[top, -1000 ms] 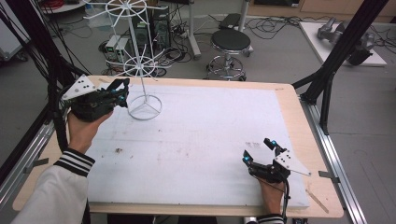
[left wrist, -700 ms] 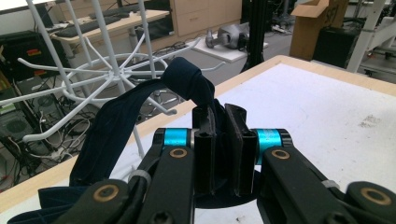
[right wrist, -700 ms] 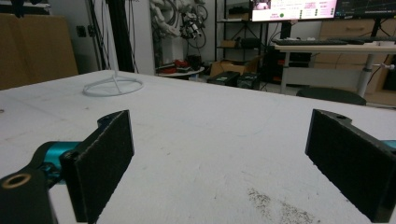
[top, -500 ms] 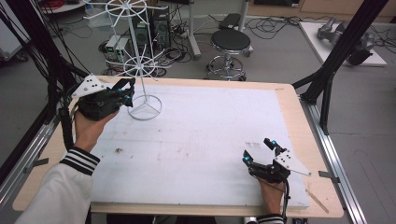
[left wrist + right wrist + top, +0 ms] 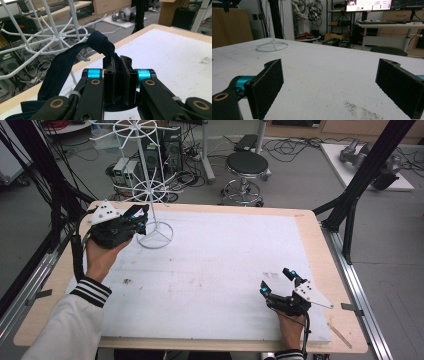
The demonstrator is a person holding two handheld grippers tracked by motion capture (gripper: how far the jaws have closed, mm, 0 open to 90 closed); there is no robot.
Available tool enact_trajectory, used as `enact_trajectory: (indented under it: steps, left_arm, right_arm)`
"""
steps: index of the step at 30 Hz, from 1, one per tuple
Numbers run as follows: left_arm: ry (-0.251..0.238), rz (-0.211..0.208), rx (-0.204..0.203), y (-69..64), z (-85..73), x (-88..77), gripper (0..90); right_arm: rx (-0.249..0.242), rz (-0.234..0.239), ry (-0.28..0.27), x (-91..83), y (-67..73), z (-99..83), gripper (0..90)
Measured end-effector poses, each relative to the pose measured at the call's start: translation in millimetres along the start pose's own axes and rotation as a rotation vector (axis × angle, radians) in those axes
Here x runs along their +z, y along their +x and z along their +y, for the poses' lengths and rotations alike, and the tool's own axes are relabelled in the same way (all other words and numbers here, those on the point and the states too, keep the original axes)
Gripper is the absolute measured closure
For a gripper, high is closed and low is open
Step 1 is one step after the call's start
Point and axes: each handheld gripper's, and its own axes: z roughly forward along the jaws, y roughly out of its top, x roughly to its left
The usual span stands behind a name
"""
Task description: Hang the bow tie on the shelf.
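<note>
My left tool [image 5: 117,72] hides the dark strap's [image 5: 62,67] pinched end; the wire rack's [image 5: 47,37] top is cut off, perhaps tall.

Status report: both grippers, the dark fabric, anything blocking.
Left gripper shut on dark blue fabric strip, beside white wire rack. Right gripper open, empty, low over the table. Rack hooks crowd the approach.

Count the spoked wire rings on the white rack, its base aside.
2. The upper ring sits at the top of the white wire rack, partly cut off by the frame; the lower ring sits mid-pole, just above the left gripper. Any higher ring would be out of frame.
</note>
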Motion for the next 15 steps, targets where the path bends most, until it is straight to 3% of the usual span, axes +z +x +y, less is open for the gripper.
enact_trajectory:
  steps: [15]
  left_arm:
    - [0.037,0.024,0.0,1.1,-7.2,12.5,82.2]
  right_arm:
    - [0.001,-0.005,0.002,-0.4,0.7,0.0,6.9]
